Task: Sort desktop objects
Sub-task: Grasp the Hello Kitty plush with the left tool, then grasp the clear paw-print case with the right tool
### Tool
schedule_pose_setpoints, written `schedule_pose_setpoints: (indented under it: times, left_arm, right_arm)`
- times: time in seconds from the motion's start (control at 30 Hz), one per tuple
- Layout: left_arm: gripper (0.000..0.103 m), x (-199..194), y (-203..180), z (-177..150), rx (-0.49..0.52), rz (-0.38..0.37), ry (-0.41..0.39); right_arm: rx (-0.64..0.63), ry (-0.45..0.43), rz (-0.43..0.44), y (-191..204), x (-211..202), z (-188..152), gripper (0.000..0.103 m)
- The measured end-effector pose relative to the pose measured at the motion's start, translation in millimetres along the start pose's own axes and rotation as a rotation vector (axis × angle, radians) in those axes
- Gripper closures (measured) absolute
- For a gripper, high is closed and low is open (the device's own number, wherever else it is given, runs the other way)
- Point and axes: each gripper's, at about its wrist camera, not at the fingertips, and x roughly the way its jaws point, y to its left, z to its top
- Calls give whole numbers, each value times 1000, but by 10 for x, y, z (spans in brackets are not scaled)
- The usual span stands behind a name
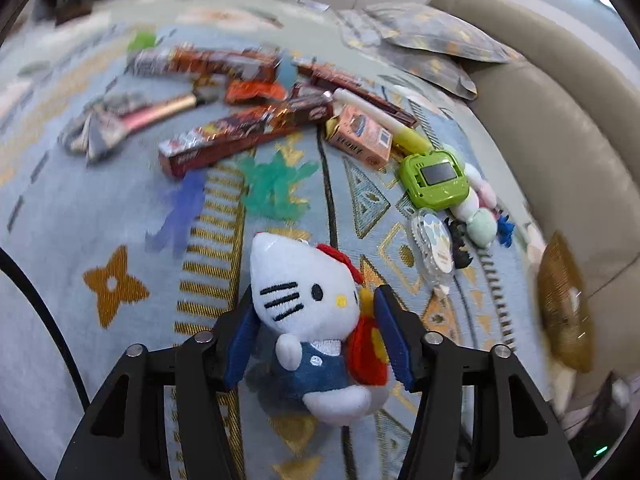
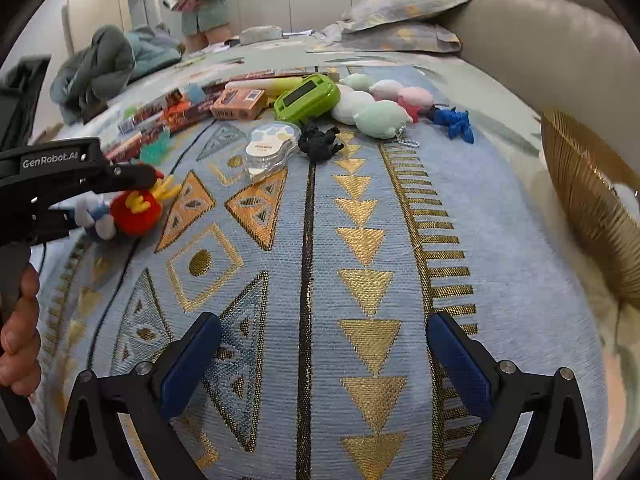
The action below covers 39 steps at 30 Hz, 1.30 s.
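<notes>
We have the plush [image 1: 308,312] pinched in the left gripper [image 1: 316,336]; right gripper [image 2: 324,364] wide, empty. Next: carry it to the toys at the cloth's [image 2: 500,208] far edge.

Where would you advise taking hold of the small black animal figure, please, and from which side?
Grip the small black animal figure across its narrow torso, coming from above. It lies flat on the woven blue-and-gold cloth, limbs sprawled, with the clear tape dispenser crowding its left, so a side approach looks awkward.
</notes>
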Motion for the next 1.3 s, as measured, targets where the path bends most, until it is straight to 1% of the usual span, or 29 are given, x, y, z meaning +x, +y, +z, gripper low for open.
schedule_pose_setpoints:
  times: [0.03,0.07,0.13,0.17,0.23,0.3,0.33,0.37,0.4,0.43,0.47,0.57,0.7,0.8,0.83,0.9,0.97,1.0,1.07,1.2,1.3]
  left_arm:
    - [61,-8,-30,-16,38,14,-6]
    - [63,-34,-29,-20,47,13,-9]
    - [63,-110,8,11,24,-5,-18]
    - [63,-178,36,34,11,-14,-32]
    - [63,-317,115,86,-19,-23,-54]
    - [63,-389,210,117,-58,-48,-52]
    - [63,-409,262,122,-80,-65,-49]
    - [63,-427,299,118,-97,-79,-49]
    - [63,-449,351,120,-117,-94,-52]
    - [63,-464,380,121,-126,-99,-53]
    - [63,-475,413,126,-136,-101,-56]
    - [63,-485,456,132,-149,-96,-62]
    - [63,-469,439,142,-159,-117,-65]
    - [63,-426,418,145,-159,-127,-51]
    - [63,-418,419,140,-159,-128,-48]
    - [63,-394,418,128,-165,-135,-40]
    - [63,-372,420,116,-170,-139,-33]
    - [63,-363,416,114,-169,-133,-30]
    - [63,-341,403,106,-161,-116,-19]
    - [63,-342,368,96,-161,-140,-18]
    - [63,-373,293,69,-145,-153,-17]
  right_arm:
    - [8,2,4,-15,4,0,0]
    - [8,8,5,-17,8,6,0]
    - [-7,54,0,-4,20,62,0]
    - [10,68,5,-14,9,100,0]
    - [70,34,80,-47,-72,234,0]
    - [109,1,128,-27,-98,425,0]
    - [120,2,146,9,-57,548,3]
    - [128,14,164,56,21,679,12]
    - [131,25,168,94,93,767,17]
    - [134,38,164,135,206,873,28]
    - [140,52,154,163,314,945,35]
    - [177,123,141,200,616,1066,36]
    - [196,101,100,229,719,1156,37]
    - [213,93,88,201,807,1240,37]
    - [211,92,79,217,824,1253,37]
    - [189,77,43,262,867,1277,41]
    - [139,56,20,326,870,1286,55]
    - [117,48,11,350,856,1279,55]
    - [92,41,29,382,809,1240,55]
    - [97,41,86,375,625,1098,55]
    - [106,47,117,297,375,893,55]
